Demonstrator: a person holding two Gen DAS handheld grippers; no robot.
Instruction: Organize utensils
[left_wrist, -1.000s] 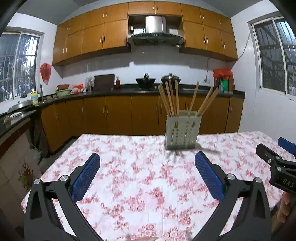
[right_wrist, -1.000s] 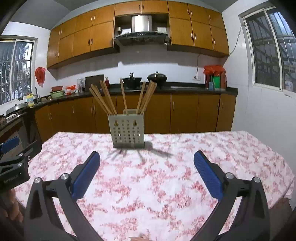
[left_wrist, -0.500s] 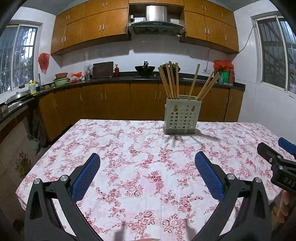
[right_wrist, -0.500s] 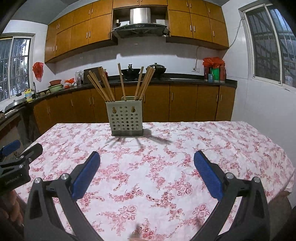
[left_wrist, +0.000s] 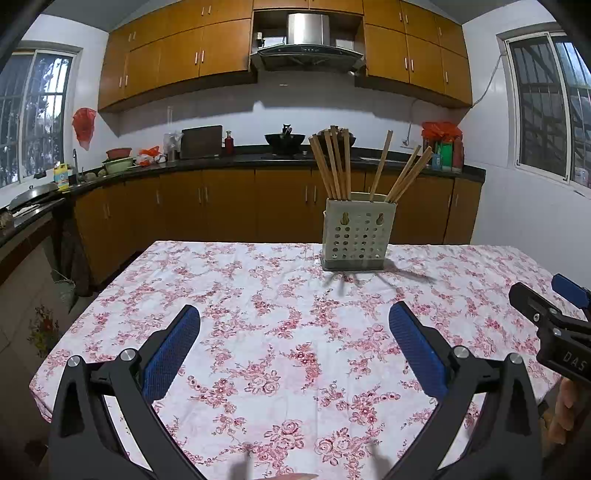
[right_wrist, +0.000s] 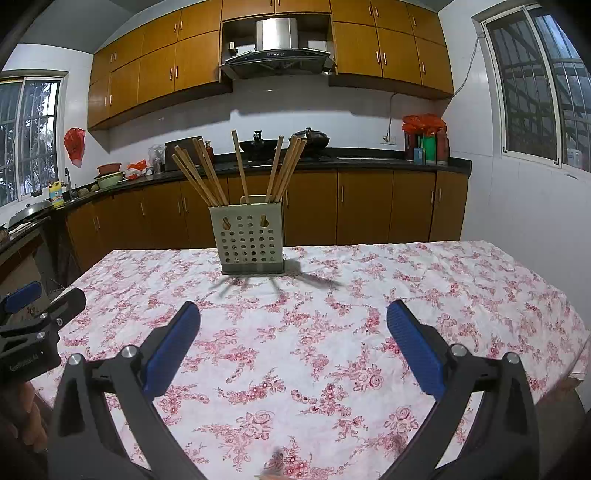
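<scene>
The beige perforated plastic holder (left_wrist: 357, 236) of wooden chopsticks (left_wrist: 334, 162) stood near the floral-clothed tabletop's (left_wrist: 258, 332) far edge; both grippers (left_wrist: 293, 349) (right_wrist: 291, 345) hovered over bare cloth, jaws released.

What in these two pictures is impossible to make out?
- Chopsticks: lower ends hidden inside the holder, both views.
- Holder's compartments: hidden by its perforated front wall.
- Right gripper: cut off by the frame edge in the left view.
- Bottles on the counter: labels too small.
</scene>
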